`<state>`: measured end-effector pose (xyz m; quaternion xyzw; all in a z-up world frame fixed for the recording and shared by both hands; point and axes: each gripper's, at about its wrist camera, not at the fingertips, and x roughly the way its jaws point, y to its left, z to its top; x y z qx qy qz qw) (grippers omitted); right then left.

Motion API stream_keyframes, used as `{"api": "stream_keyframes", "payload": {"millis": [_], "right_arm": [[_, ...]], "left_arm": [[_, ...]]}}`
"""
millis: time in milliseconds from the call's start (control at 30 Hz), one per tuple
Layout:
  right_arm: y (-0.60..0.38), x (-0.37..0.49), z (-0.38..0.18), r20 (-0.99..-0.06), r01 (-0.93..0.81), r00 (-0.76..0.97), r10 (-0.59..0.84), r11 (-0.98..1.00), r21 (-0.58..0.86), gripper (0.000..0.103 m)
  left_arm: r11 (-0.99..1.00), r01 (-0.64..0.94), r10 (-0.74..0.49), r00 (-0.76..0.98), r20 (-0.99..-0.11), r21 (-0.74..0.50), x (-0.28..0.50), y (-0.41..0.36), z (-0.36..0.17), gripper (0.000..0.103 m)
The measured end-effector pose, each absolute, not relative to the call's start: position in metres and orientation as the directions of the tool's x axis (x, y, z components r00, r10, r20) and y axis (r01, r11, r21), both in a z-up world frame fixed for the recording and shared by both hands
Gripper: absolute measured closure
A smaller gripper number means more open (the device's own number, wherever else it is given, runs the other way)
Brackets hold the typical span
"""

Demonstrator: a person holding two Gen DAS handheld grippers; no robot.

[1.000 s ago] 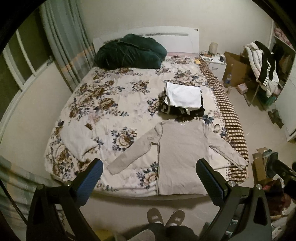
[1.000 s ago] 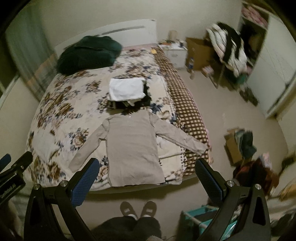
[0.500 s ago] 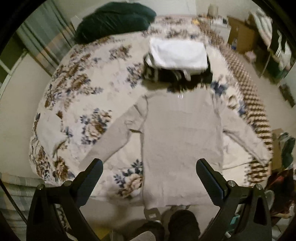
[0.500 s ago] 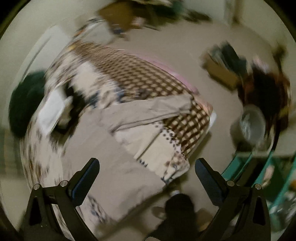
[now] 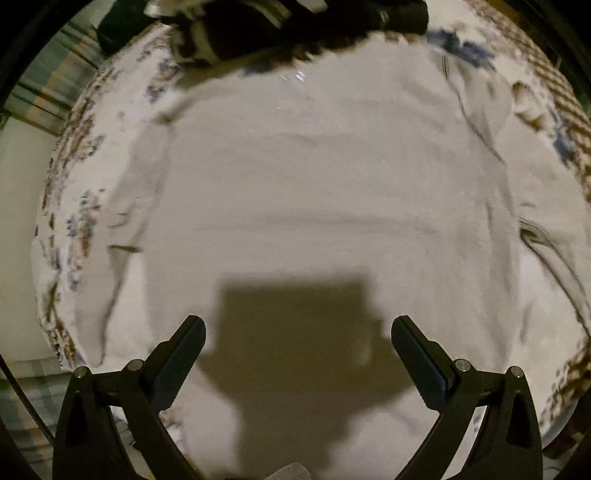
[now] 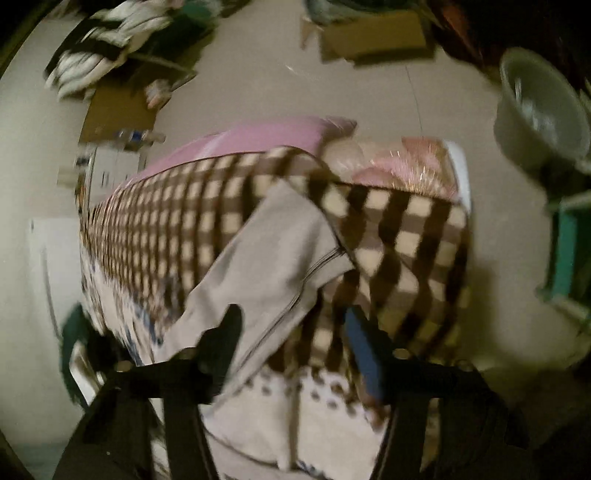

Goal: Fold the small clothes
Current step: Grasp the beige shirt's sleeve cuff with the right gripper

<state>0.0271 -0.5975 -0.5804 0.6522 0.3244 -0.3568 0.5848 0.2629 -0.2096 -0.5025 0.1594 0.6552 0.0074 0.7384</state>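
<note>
A light grey long-sleeved top (image 5: pixel 314 184) lies flat on the floral bedspread (image 5: pixel 77 155) and fills the left wrist view. My left gripper (image 5: pixel 297 328) is open, close above the top's body near its hem, and casts a shadow on it. In the blurred right wrist view, the top's right sleeve end (image 6: pixel 273 258) lies on the brown checked blanket (image 6: pixel 399 236) at the bed's corner. My right gripper (image 6: pixel 291 317) is open, its fingers on either side of the sleeve's cuff, holding nothing.
A pile of dark and white clothes (image 5: pixel 280 26) lies beyond the top's collar. Off the bed are a cardboard box (image 6: pixel 369 33), a grey bucket (image 6: pixel 543 110), a teal crate (image 6: pixel 569 254) and clothes on the floor (image 6: pixel 110 48).
Both grippers have dropped close to the bed. The left came down over the top's body. The right swung right over the sleeve end, and its fingers have come closer together.
</note>
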Motion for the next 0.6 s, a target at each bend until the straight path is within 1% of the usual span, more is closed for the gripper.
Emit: {"api": "stream_keyframes", "payload": {"millis": [100,167,233,367,533,567,600], "right_arm": [[-0.604,0.034,-0.608,-0.829,0.821,0.560,0.006,-0.139,0.554,0.047],[-0.607,0.035,-0.617,-0.850,0.841,0.527,-0.012,-0.136,0.524,0.047],[-0.612,0.032,-0.623,-0.864,0.852,0.501,-0.047,-0.148,0.502,0.051],[-0.624,0.031,-0.626,-0.859,0.846,0.501,-0.104,-0.150,0.511,0.052],[-0.637,0.037,-0.637,-0.840,0.828,0.525,-0.137,-0.144,0.541,0.051],[-0.639,0.039,-0.637,-0.838,0.827,0.525,-0.152,-0.141,0.544,0.056],[-0.640,0.040,-0.638,-0.836,0.827,0.522,-0.168,-0.143,0.544,0.079]], "left_arm": [[0.942,0.223,0.220,0.149,-0.964,0.250,0.270,-0.222,-0.521,0.000],[0.937,0.237,0.226,0.153,-0.962,0.258,0.273,-0.227,-0.529,0.000],[0.935,0.244,0.222,0.159,-0.962,0.256,0.277,-0.229,-0.533,0.000],[0.936,0.252,0.209,0.168,-0.963,0.247,0.281,-0.232,-0.539,0.000],[0.946,0.237,0.186,0.162,-0.969,0.221,0.284,-0.229,-0.543,0.000],[0.948,0.234,0.179,0.161,-0.971,0.214,0.284,-0.227,-0.544,0.000],[0.950,0.232,0.173,0.159,-0.972,0.207,0.284,-0.226,-0.545,0.000]]}}
